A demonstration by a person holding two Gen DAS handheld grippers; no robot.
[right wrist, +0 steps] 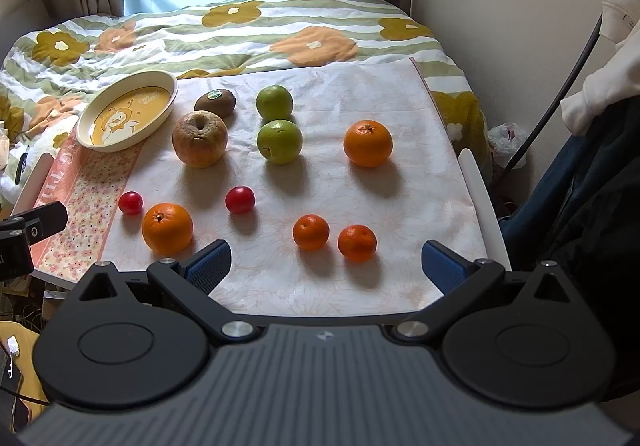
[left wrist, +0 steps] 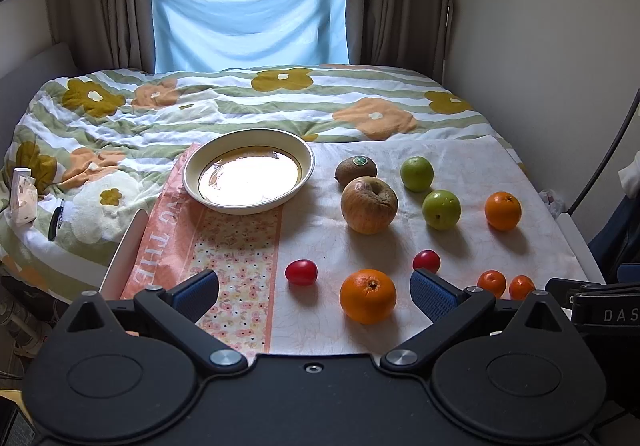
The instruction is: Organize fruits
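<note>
Ten fruits on cloth [right wrist: 360,94] over bed [right wrist: 240,34]; kiwi [right wrist: 215,101] long axis crosswise; I see both grippers [left wrist: 314,292] [right wrist: 326,266] released.

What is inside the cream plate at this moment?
No fruit lies inside the plate: only its printed yellow cartoon picture shows. The left wrist view shows glare there; nothing covers the inside.

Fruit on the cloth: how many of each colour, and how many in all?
Orange (two large, two small): 4
Green: 2
Red: 2
Brown kiwi: 1
Yellow-brown wrinkled apple: 1
Total: 10
The plate holds none.
</note>
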